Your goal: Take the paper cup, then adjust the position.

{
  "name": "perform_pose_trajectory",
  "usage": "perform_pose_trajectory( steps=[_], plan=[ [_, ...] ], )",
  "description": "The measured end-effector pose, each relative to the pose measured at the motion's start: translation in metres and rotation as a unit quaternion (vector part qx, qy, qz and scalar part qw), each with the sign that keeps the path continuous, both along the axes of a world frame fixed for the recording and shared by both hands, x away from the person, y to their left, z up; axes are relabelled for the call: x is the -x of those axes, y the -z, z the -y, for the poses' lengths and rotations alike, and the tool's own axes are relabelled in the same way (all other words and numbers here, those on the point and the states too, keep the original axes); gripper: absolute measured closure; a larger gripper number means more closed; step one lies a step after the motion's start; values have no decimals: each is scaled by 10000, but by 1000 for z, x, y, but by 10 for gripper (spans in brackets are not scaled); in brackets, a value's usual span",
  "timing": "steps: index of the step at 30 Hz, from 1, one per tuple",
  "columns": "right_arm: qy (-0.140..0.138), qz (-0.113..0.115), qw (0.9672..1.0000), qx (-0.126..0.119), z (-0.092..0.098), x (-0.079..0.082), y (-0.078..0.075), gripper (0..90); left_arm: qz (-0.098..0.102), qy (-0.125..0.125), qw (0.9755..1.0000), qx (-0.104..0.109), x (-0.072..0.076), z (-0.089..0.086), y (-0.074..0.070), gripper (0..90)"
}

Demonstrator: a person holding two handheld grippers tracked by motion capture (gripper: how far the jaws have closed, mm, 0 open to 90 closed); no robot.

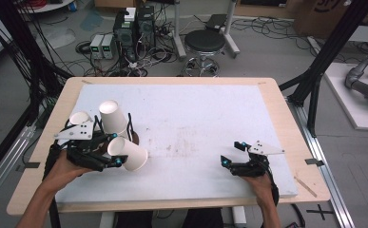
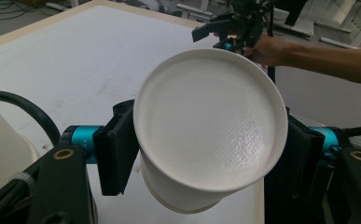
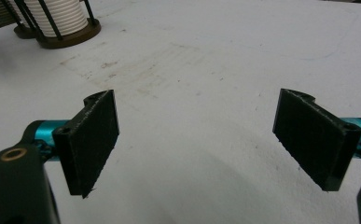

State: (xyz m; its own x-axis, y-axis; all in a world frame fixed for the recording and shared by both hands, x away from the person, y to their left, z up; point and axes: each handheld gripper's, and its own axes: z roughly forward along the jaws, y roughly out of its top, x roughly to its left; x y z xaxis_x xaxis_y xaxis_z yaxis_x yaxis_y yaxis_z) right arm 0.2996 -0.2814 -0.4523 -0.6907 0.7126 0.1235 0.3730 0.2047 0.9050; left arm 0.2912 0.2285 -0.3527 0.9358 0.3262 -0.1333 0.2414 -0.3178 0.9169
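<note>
Squarely claw-gripped (image 2: 206, 154): smooth tapered paper cup (image 2: 211, 126)

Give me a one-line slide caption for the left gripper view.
Left gripper clamps a white paper cup by its sides above the white table; the right gripper waits beyond.

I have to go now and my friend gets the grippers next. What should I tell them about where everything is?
Left gripper: shut on a white paper cup, held on its side above the white mat, bottom facing the camera in the left gripper view.
Right gripper: open, holding nothing, low over the mat's right side.
Cup holder: at the mat's left, beside the left gripper, with an upside-down cup stack in it. Another cup sits further left.
Done: one cup is gripped.
Left: probably put the gripped cup somewhere; where is unclear.
</note>
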Motion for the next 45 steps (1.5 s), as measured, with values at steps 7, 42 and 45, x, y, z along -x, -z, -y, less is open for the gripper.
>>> perform_pose_trajectory(
  steps=[7, 42, 45],
  plan=[
    [-3, -18, 10000, -11, 0, 0, 0, 147, -32, 8, 10000, -10, -4, 2, 0, 317],
    [-316, 97, 9994, -61, -2, -1, -11, 147, 59, 81, 9999, 95, -6, 12, 0, 319],
    [-441, 129, 9989, -108, -6, -2, -17, 147, 75, 92, 9998, 127, -6, 14, 0, 319]
  ],
)
